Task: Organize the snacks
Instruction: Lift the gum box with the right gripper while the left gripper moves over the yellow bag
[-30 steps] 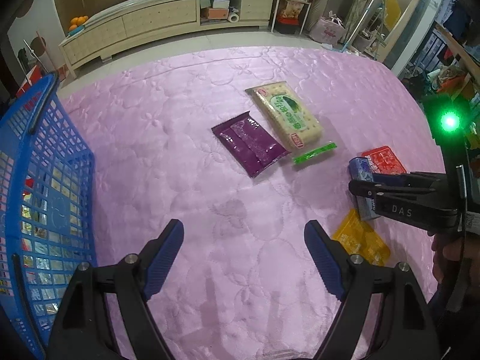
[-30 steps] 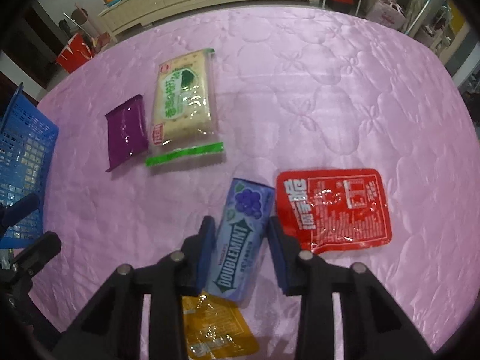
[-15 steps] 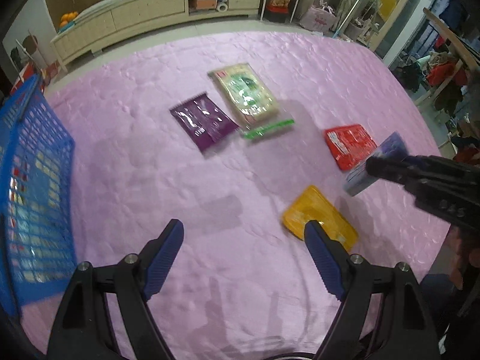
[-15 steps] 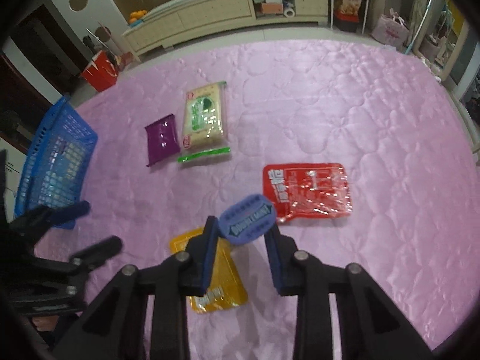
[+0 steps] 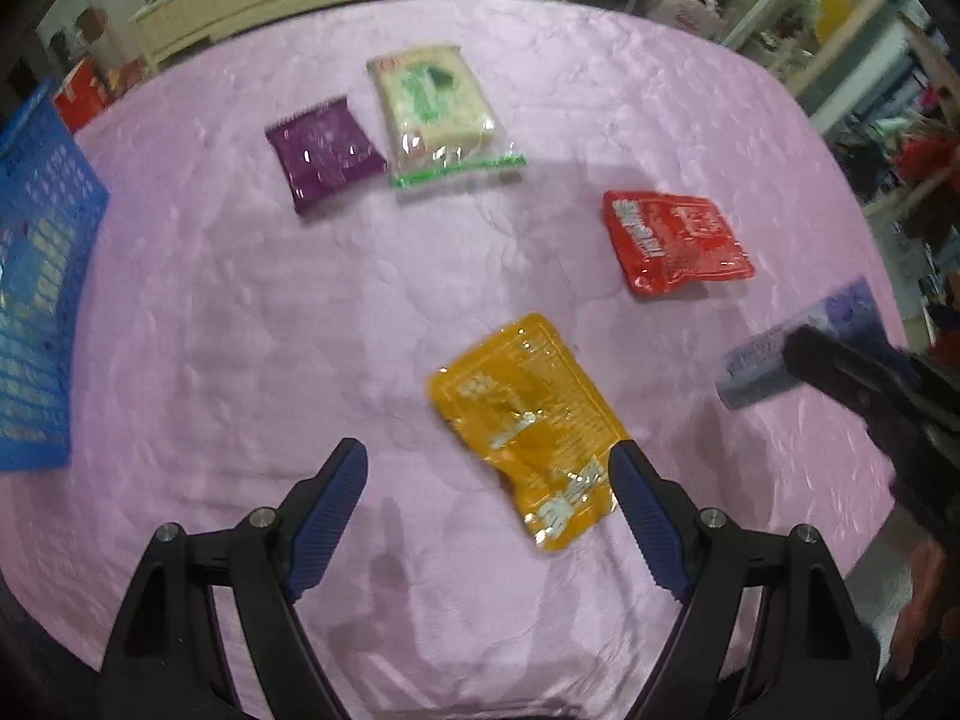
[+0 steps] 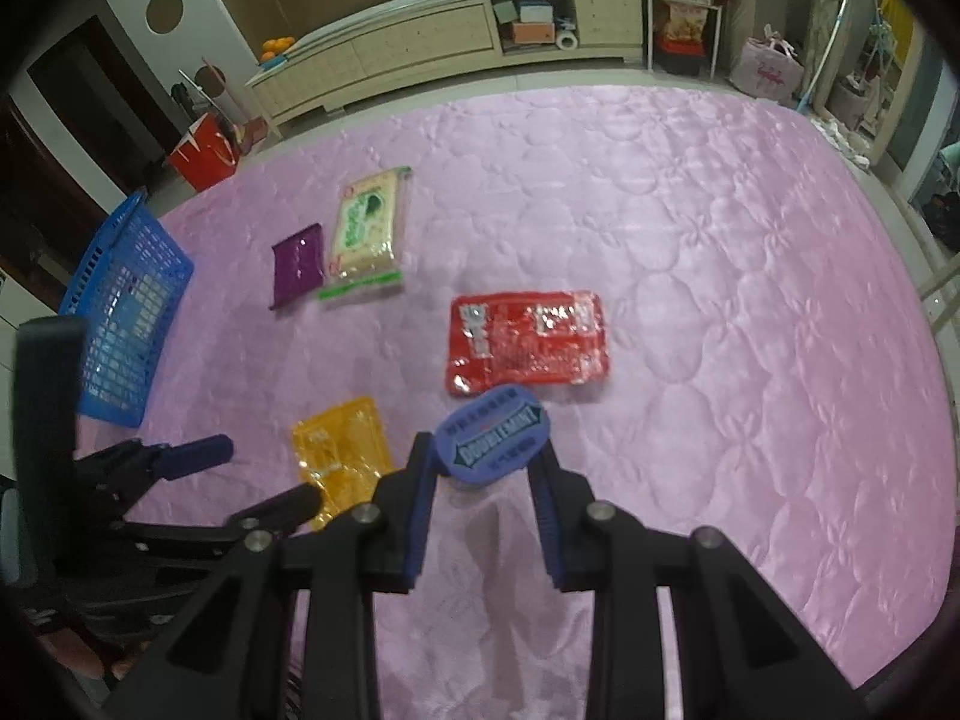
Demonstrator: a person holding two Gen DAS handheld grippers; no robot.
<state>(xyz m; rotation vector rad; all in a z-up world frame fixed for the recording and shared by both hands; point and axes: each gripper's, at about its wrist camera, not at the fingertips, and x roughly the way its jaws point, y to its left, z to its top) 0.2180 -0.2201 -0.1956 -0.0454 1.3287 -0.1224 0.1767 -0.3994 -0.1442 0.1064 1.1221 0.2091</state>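
Note:
My right gripper point(image 6: 485, 468) is shut on a blue Doublemint gum pack point(image 6: 493, 439) and holds it above the pink quilt; the pack also shows in the left wrist view point(image 5: 780, 354). My left gripper point(image 5: 487, 480) is open and empty, just above the near end of a yellow snack pouch point(image 5: 528, 420). A red pouch point(image 5: 675, 240), a purple packet point(image 5: 324, 150) and a cream cracker pack point(image 5: 429, 99) with a green-edged strip point(image 5: 459, 165) lie further out. A blue basket point(image 5: 36, 276) stands at the left edge.
The pink quilt point(image 6: 750, 312) covers the whole work surface. A long cream cabinet point(image 6: 432, 42) and a red bag point(image 6: 201, 153) stand on the floor beyond its far edge. My left gripper shows at the lower left of the right wrist view point(image 6: 252, 480).
My right gripper has lifted the gum pack off the quilt and pulled back. My left gripper has swung right, from beside the basket to over the yellow pouch.

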